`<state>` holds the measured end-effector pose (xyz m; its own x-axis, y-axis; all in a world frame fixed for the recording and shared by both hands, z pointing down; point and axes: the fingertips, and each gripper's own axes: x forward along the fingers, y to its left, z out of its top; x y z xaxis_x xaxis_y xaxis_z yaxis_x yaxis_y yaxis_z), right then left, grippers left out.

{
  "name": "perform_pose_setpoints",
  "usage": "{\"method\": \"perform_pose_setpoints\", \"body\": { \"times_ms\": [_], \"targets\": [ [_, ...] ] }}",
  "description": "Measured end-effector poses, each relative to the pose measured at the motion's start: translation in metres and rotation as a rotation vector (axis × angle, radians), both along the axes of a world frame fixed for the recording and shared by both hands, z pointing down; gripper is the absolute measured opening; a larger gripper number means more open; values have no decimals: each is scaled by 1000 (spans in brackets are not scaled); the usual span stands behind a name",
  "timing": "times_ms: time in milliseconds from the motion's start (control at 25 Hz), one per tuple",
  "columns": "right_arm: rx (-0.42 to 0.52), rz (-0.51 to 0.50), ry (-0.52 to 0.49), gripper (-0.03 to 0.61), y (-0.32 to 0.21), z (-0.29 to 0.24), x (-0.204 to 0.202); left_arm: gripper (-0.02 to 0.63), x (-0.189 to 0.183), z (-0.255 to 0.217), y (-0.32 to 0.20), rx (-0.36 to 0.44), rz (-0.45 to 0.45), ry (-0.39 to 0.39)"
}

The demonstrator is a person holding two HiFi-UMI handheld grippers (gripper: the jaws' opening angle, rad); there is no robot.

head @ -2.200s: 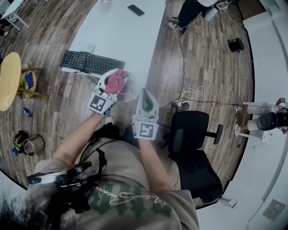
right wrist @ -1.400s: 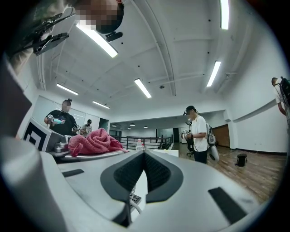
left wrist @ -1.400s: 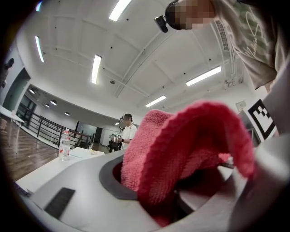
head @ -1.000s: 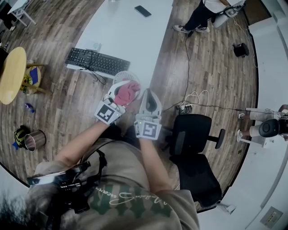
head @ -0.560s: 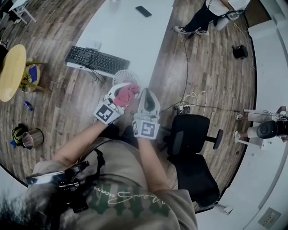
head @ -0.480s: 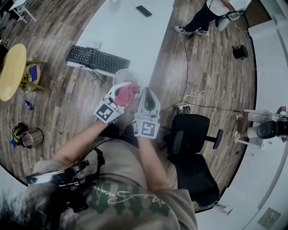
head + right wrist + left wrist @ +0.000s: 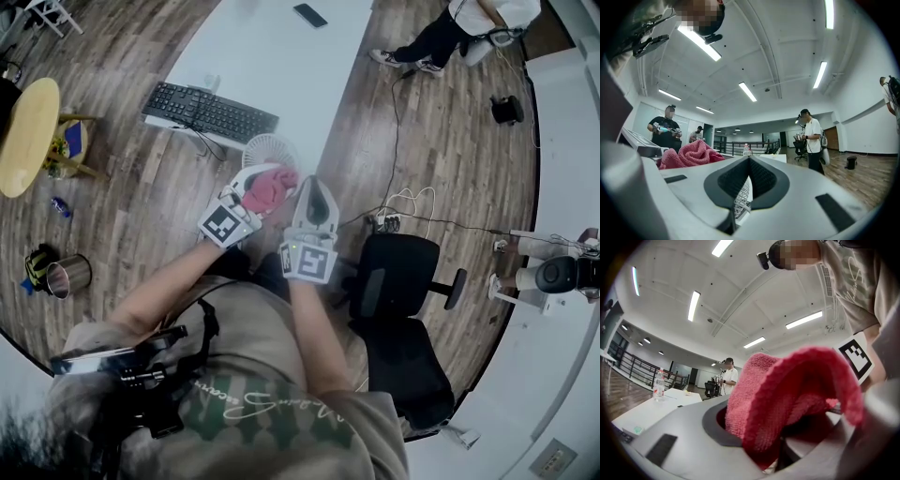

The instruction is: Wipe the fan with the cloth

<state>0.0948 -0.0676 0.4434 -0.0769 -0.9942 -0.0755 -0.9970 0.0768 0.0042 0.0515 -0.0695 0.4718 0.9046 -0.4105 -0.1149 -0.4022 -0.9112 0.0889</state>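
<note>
My left claw (image 7: 259, 190) is clamped on the cloth (image 7: 268, 185), a pink terry bundle bunched up between the jaws and spilling over them; in the left gripper view the cloth (image 7: 787, 399) fills most of the gap and hides the pads; from the head view it lies over the near rim of the fan (image 7: 269, 148), though I cannot tell how firmly it presses there; the fan is a small white one with a round grille, at the near edge of the white table (image 7: 272, 66), just beside the black keyboard (image 7: 211, 112); my right claw (image 7: 314, 186) sits alongside the left, at the fan's near right side, pointing about level; its jaws are closed together, and in the right gripper view a strip of the white grille (image 7: 739, 201) shows pinched in the slit between them, with the cloth (image 7: 689, 154) just to the left; a phone (image 7: 309, 14) lies at the far end of the table; a black office chair (image 7: 398, 281) stands on the wooden floor to my right.
</note>
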Motion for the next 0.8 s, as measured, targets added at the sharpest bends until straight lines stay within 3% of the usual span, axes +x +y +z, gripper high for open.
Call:
{"method": "perform_pose_setpoints", "body": {
  "times_ms": [800],
  "targets": [
    [-25,-32,5,9,-5,7,-10,172,-9,14,7,6,19,-23]
  ]
}}
